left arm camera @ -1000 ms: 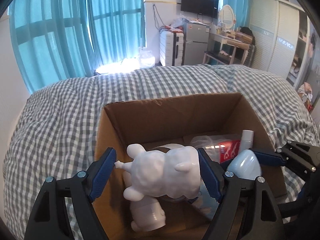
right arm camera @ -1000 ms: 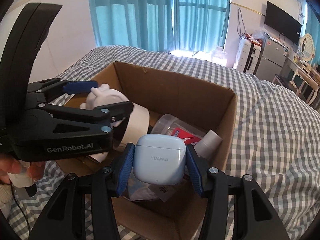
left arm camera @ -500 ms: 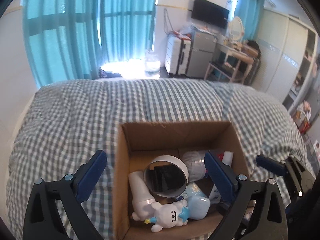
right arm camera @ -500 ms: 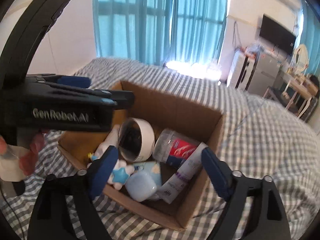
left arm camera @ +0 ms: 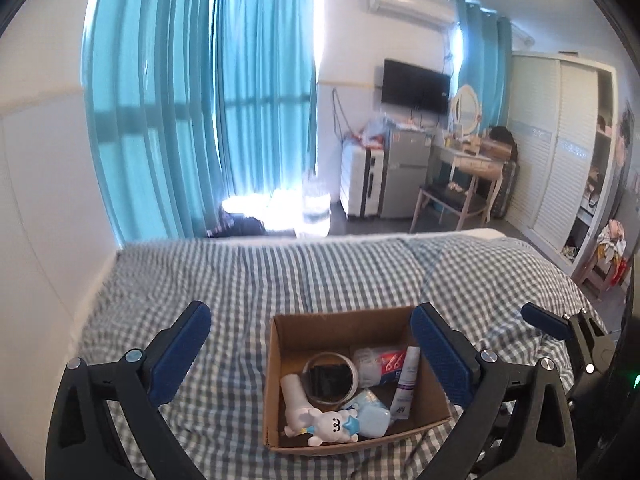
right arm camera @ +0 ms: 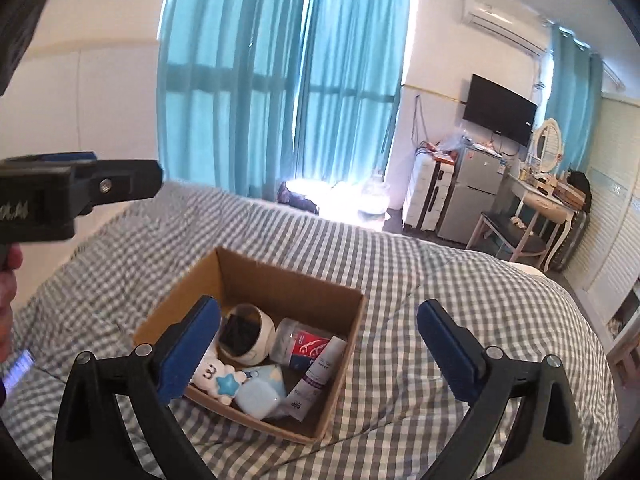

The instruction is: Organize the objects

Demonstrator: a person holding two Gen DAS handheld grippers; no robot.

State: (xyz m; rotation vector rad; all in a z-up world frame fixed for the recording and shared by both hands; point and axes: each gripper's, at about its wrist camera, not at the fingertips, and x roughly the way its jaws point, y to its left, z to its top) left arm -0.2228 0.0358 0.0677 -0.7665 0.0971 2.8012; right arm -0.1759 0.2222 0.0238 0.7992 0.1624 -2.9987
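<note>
An open cardboard box (left arm camera: pixel 276 364) (right arm camera: pixel 256 276) sits on the checked bed cover. Inside lie a white bear toy with a blue star (left arm camera: pixel 332 432) (right arm camera: pixel 218 376), a pale blue earbud case (left arm camera: pixel 374 420) (right arm camera: pixel 258 398), a round white mirror (left arm camera: pixel 329 378) (right arm camera: pixel 246 334), a clear tub with a red label (left arm camera: pixel 378 362) (right arm camera: pixel 302 344), a white tube (left arm camera: pixel 406 384) (right arm camera: pixel 318 376) and a white bottle (left arm camera: pixel 294 396). My left gripper (left arm camera: pixel 310 356) is open and empty, high above the box. My right gripper (right arm camera: pixel 318 350) is open and empty above the box too.
The grey-and-white checked bed cover (left arm camera: pixel 240 280) (right arm camera: pixel 460 300) spreads all round the box. Teal curtains (left arm camera: pixel 200 120), a fridge (left arm camera: pixel 404 168), a desk with a chair (left arm camera: pixel 452 196) and a wardrobe (left arm camera: pixel 560 152) stand beyond the bed. The left gripper's body (right arm camera: pixel 60 196) shows at the right wrist view's left edge.
Both grippers opened, dropping the bear toy and the earbud case into the box, then rose and drew back, so the box now looks smaller and lower.
</note>
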